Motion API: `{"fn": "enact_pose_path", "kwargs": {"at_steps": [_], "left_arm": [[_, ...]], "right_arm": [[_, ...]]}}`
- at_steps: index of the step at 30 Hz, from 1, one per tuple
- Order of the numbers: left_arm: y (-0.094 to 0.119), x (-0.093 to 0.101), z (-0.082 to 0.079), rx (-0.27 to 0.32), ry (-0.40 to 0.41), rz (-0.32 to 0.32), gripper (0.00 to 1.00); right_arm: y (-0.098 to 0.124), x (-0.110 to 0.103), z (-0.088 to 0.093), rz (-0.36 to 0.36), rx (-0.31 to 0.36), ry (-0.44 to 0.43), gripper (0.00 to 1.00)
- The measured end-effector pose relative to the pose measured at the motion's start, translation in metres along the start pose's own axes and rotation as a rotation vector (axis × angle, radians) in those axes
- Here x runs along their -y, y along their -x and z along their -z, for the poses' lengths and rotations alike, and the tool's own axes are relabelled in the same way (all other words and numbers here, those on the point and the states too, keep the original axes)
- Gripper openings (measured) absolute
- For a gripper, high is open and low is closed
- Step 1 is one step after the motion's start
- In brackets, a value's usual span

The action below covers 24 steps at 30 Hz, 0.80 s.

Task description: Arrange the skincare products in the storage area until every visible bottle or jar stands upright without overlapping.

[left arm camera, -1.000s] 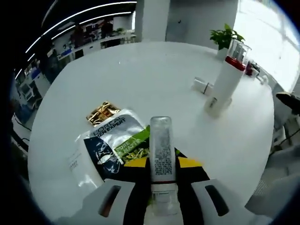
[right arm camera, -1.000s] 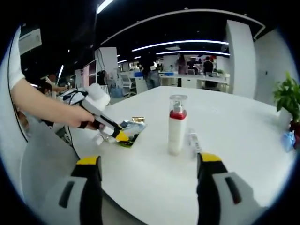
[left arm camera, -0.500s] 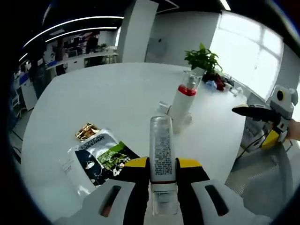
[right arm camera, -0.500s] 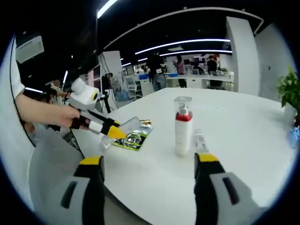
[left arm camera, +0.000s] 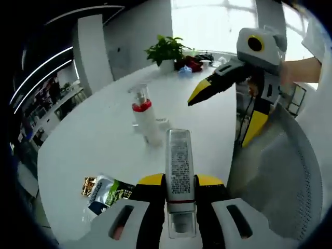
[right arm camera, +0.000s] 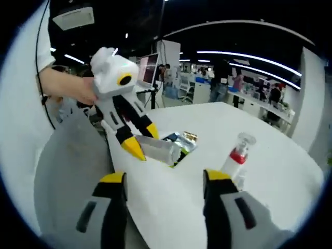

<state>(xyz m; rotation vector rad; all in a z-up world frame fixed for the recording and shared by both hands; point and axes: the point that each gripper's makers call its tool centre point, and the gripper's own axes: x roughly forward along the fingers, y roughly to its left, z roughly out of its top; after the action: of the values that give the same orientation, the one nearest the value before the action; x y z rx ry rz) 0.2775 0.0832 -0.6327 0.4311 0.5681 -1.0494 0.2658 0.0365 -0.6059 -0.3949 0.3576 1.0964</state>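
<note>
Left gripper (left arm camera: 179, 182) clamped on one clear tube (left arm camera: 179, 161), right gripper (right arm camera: 165, 177) jaws apart and empty, one red-collared pump bottle (left arm camera: 143, 117) upright on white table (left arm camera: 98, 145), two packets (left arm camera: 106, 189) lying flat

Office background around a round white table

The white table (left arm camera: 104, 150) carries a potted green plant (left arm camera: 165, 51) at its far edge, toward twelve o'clock in the left gripper view, with red and blue items (left arm camera: 193, 62) just beside it at one o'clock. Bright windows (left arm camera: 218, 23) stand behind. Ceiling light strips (right arm camera: 259, 54) cross one o'clock in the right gripper view, above desks with standing people (right arm camera: 224, 87).
</note>
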Motion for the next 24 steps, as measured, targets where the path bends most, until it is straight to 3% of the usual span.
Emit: {"fn": "enact_pose_path", "kwargs": {"at_steps": [3,8,13,16,19,21,24], "left_arm": [[0.003,0.013,-0.002,-0.016,-0.09,0.046,0.18],[0.006,0.028,0.009,-0.131,-0.221,0.107,0.18],[0.002,0.039,0.007,-0.175,-0.243,0.149,0.18],[0.0,0.043,0.006,-0.202,-0.259,0.166,0.18],[-0.002,0.043,0.01,-0.248,-0.298,0.172,0.18],[-0.003,0.043,0.011,-0.253,-0.301,0.176,0.18],[-0.003,0.043,0.011,-0.247,-0.279,0.183,0.18]], "right_arm": [[-0.002,-0.005,-0.004,-0.046,-0.004,0.044,0.52],[-0.007,-0.015,-0.003,-0.129,-0.073,0.178,0.43],[-0.021,-0.028,0.01,-0.211,-0.201,0.345,0.35],[-0.028,-0.035,0.017,-0.246,-0.269,0.387,0.34],[-0.034,-0.038,0.019,-0.263,-0.292,0.424,0.33],[-0.037,-0.039,0.023,-0.273,-0.314,0.442,0.35],[-0.04,-0.041,0.026,-0.279,-0.329,0.45,0.29]]}}
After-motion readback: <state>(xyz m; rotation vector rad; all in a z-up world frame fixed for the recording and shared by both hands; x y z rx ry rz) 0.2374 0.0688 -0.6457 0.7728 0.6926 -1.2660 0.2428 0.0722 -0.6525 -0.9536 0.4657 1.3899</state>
